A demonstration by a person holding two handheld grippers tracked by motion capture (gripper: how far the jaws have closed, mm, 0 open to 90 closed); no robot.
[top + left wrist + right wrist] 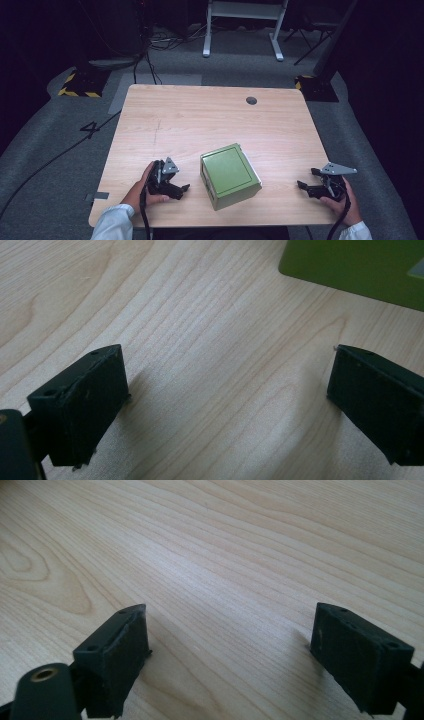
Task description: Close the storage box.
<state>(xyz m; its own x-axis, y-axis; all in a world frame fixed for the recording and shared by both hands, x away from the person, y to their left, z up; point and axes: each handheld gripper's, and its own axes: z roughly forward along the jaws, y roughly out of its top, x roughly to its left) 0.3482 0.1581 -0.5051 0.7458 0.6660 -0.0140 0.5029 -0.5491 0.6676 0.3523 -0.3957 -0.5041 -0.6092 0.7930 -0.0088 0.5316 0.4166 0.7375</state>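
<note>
Near the front edge of the wooden desk (210,115), a green box (230,175) sat roughly midway between the two hands, its broad green face turned up and a pale side facing the person. Just left of it, the left gripper (184,189) rested low over the desk, its fingers (82,405) spread wide apart with bare wood between them; a corner of the box showed at the top right of the left gripper view. Well off to the other side, the right gripper (301,185) lay close to the desk, perhaps touching it, fingers (112,665) likewise parted and holding nothing. A round hole (251,100) marked the desk's far side.
</note>
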